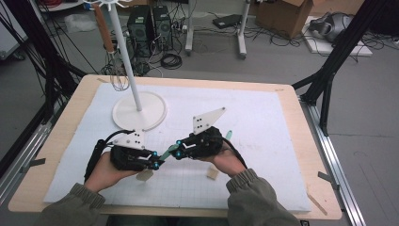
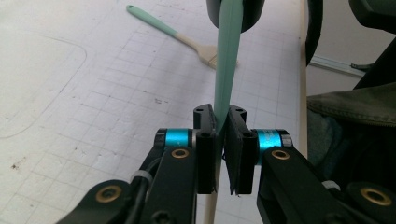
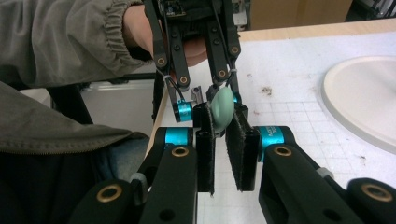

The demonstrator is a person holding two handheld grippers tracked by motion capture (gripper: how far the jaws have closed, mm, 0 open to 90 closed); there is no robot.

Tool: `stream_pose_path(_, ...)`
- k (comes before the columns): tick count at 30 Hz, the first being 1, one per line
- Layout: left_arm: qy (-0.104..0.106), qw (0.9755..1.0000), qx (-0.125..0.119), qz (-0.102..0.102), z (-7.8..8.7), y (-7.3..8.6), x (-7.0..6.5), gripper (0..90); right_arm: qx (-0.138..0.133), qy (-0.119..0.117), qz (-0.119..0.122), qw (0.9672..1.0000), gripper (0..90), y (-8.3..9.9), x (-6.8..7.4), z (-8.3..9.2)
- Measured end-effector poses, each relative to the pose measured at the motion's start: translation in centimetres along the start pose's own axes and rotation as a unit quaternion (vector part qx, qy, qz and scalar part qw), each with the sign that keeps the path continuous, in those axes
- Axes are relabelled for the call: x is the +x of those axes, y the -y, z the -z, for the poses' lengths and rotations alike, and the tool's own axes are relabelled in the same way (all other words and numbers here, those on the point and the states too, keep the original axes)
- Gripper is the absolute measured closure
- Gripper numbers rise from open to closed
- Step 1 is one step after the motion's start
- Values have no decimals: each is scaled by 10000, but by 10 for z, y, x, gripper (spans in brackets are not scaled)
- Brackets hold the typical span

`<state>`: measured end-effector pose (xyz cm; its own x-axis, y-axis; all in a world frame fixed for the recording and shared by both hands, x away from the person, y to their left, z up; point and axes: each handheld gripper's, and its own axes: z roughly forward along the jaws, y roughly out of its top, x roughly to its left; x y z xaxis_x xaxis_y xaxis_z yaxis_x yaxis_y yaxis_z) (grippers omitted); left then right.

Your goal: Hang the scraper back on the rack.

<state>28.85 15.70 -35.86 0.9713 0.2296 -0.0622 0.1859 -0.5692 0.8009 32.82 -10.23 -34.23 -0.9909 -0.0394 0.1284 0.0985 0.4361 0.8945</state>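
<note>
At frame centre above the surface, both the left hand-held gripper and right hand-held gripper clamp the green-handled brush; judging it a handover, one should loosen only once the other holds securely.

The brush handle between the two claws is mint green, paler wood toward its lower end. A second brush lying on the mat has the same mint green handle and a light tan head. The left claw and the right claw are black with bright cyan rings and brass-coloured pivots. The mat is white with a fine grey grid, on a pale wood tabletop. The round stand base is white. The sleeves are olive green.
</note>
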Motion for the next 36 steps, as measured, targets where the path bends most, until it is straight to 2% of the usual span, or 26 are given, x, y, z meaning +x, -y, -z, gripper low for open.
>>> stream_pose_path(2,-29,10000,-32,21,1,-1,0,842,-59,38,-66,10000,798,0,0,1)
stream_pose_path(5,-42,9999,-126,78,4,1,1,843,-123,174,-95,9997,700,0,1,5)
stream_pose_path(7,-59,9995,-238,192,6,3,1,843,-144,239,-127,9995,660,2,1,9)
stream_pose_path(12,-116,9991,-326,257,11,4,3,843,-326,533,-377,9973,527,9,-1,19)
stream_pose_path(23,-198,9976,-575,325,24,4,7,843,-384,948,-554,9932,433,25,-3,36)
stream_pose_path(30,-286,9965,-679,391,31,5,10,843,-312,1248,-728,9890,363,38,-5,47)
stream_pose_path(36,-365,9955,-751,454,37,7,12,843,-330,1402,-781,9865,361,45,-6,56)
